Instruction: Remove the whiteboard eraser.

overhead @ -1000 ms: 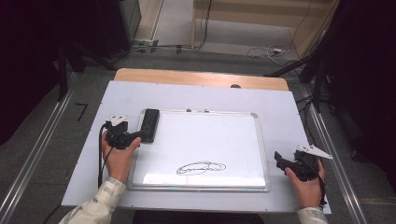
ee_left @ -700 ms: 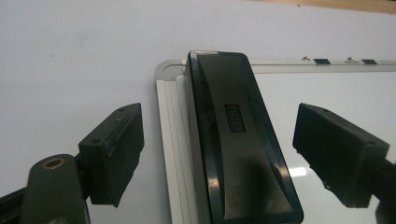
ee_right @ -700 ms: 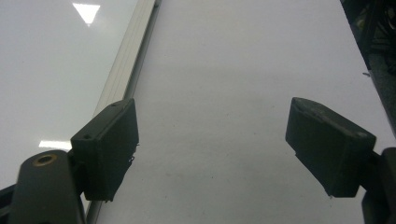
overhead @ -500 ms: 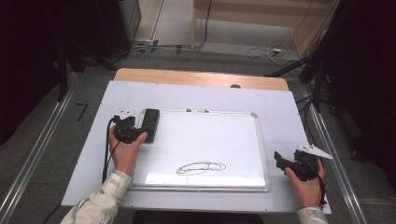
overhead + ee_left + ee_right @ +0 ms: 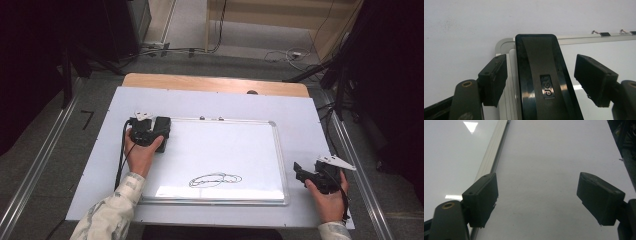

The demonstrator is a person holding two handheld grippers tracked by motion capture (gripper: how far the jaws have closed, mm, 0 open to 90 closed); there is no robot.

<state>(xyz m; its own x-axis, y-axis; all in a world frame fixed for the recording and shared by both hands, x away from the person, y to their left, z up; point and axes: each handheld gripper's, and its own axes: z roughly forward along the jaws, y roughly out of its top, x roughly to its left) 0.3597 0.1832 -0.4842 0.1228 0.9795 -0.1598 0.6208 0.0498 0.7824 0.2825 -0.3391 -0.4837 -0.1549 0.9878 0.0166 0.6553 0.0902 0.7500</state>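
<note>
**Left gripper lined up on the eraser, grasp not yet made**

Near edge, lower left of the high view: a sleeve and hand bring the left gripper (image 5: 152,134) up to the top left corner of the whiteboard (image 5: 260,150). Lower right of that view: the right gripper (image 5: 303,172) sits on the white table cover (image 5: 300,107) just off the board's right frame, jaws spread, nothing between them; the right gripper view shows bare cover between the two pads and the board's frame at the left.

Low on the board, centre of the high view: a black scribble (image 5: 215,179), unwiped.

Farther up, upper left of the board: the black eraser (image 5: 541,75) lies flat on the board's corner, overlapping the frame. In the left gripper view the jaws are apart and straddle the eraser, one pad on each long side, with a visible gap on the right side and the left pad close beside it; no clamp yet.

Step in hand, as I judge it: reach done, grasp pending. Next move calls for closing the jaws squarely across the eraser's narrow width, then lifting and carrying it down toward the scribble.

Eraser's long axis runs near to far, roughly along the board's left edge, in line with the gripper's reach. Its rounded far end points toward the top of the frame.
</note>
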